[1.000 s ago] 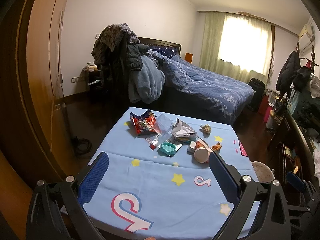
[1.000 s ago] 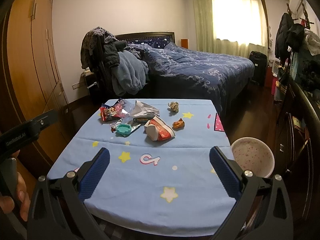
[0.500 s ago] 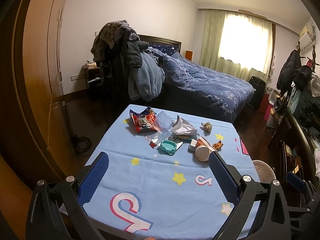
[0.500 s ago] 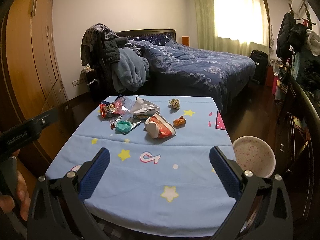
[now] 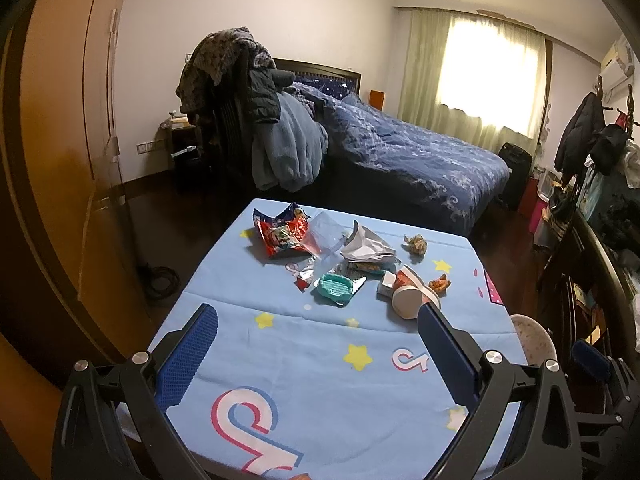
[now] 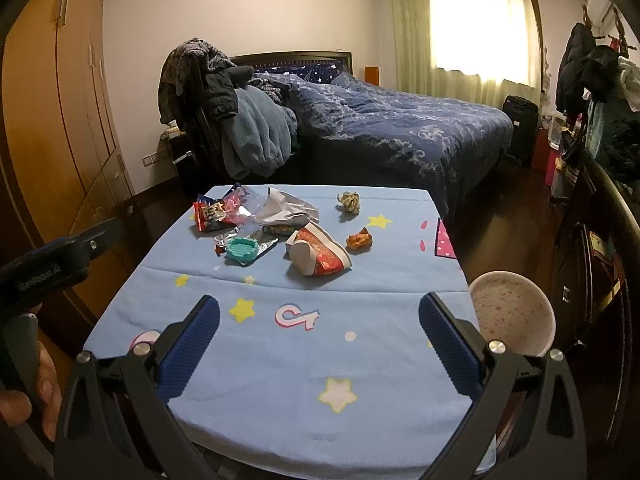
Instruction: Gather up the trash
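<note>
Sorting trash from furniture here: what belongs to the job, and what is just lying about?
Job: red snack bag, crumpled white paper, teal tray, paper cup, crumpled wad, orange scrap, pink bin.
Lying about: bed, clothes-draped chair.

A tipped red-and-white paper cup (image 6: pixel 318 257) lies on its side mid-table, beside an orange scrap (image 6: pixel 359 240), a crumpled wad (image 6: pixel 349 201), a teal tray (image 6: pixel 241 249), grey paper (image 6: pixel 286 209) and a red snack wrapper (image 6: pixel 214 213).

Home bedroom — bed (image 6: pixel 400 136), wardrobe (image 6: pixel 52 120).
</note>
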A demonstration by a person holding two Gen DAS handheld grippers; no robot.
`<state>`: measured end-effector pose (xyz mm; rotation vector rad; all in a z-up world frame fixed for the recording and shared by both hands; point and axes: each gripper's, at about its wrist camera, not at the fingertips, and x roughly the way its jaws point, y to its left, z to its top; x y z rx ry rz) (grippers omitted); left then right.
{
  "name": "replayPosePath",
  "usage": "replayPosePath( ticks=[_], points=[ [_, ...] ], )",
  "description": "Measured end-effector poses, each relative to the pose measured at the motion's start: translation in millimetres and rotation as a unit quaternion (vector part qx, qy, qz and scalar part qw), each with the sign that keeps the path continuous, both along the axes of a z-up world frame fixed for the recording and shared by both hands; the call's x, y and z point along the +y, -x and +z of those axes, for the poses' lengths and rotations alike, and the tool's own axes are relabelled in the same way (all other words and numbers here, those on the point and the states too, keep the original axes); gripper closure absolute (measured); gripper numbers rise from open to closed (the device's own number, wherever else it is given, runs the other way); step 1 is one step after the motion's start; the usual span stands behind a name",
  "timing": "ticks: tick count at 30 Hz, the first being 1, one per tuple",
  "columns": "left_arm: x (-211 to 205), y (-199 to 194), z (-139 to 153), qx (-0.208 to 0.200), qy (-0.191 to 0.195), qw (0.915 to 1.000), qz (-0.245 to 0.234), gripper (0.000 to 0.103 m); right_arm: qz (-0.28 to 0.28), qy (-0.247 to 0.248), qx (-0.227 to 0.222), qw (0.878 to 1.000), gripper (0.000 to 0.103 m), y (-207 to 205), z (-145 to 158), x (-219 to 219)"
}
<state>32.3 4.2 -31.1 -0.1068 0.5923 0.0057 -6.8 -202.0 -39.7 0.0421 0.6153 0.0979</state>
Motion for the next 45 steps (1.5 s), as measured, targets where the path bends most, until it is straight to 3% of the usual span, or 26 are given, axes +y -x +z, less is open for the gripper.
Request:
replayPosePath(
  ticks=[15, 32, 40, 45],
  points=[
    [-6.7, 6.7, 15.2, -0.011, -0.008, 0.9999, -0.008, 0.004, -0.003, 0.001, -0.013, 1.000, 0.003, 2.7, 5.3, -2.6],
    [-3.9, 1.6, 10.9, 0.004, -0.003, 1.0000, -0.007, 0.004, -0.001, 0.003, 0.001, 1.000, 0.003, -0.7, -2.6, -3.6],
    [17.4, -43.9, -22.1, 0.043, 0.011, 0.9990, 0.003, 0.004, 0.010, 0.013, 0.032, 0.999, 0.003, -30.1, -23.4, 3.0],
    [35.9, -109.3, -39.7, 0.057, 0.001, 0.9975, 0.041, 0.004, 0.019, 0.019, 0.044, 0.999, 0.003, -62.2, -36.3, 5.9]
  ],
)
